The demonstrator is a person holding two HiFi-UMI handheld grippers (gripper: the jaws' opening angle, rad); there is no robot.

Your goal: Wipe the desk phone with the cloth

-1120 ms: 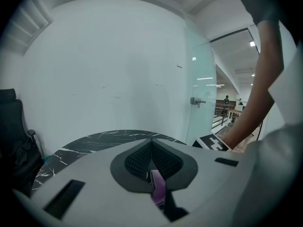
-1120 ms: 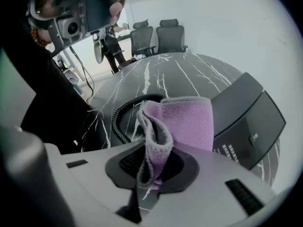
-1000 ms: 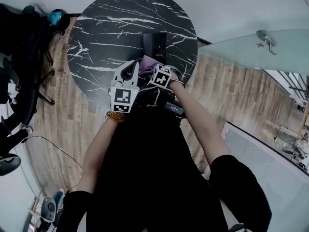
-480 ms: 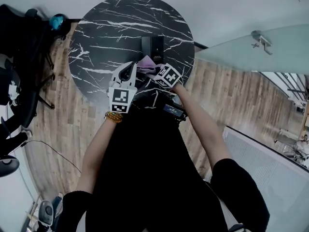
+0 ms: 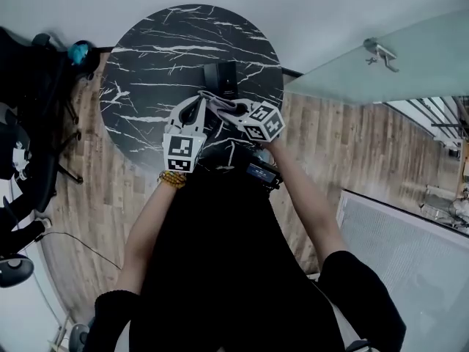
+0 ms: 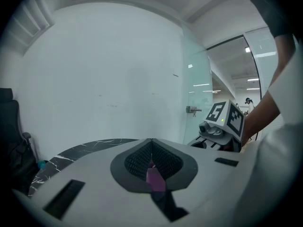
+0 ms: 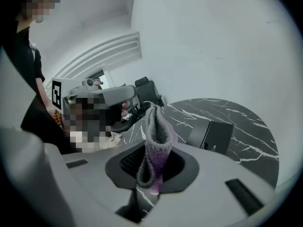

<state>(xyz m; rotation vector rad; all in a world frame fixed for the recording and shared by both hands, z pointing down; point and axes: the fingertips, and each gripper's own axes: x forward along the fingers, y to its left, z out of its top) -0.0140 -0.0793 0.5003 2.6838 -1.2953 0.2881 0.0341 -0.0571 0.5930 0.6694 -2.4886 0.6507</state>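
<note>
My left tool (image 6: 152,170) pinched a purple sliver of the cloth (image 7: 155,141), and my right tool (image 7: 150,181) clamped its folded bulk. Only the right gripper view showed the desk phone's (image 7: 215,134) face; its small print was unreadable. The phone stood on the marble table (image 5: 146,57).

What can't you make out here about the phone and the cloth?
- desk phone: keys too small in the head view; right gripper view shows only a plain dark face.
- cloth: left gripper view shows just a purple sliver; the shut jaws of the left gripper hide the rest.
- table, near edge: head view, behind the person's body.
</note>
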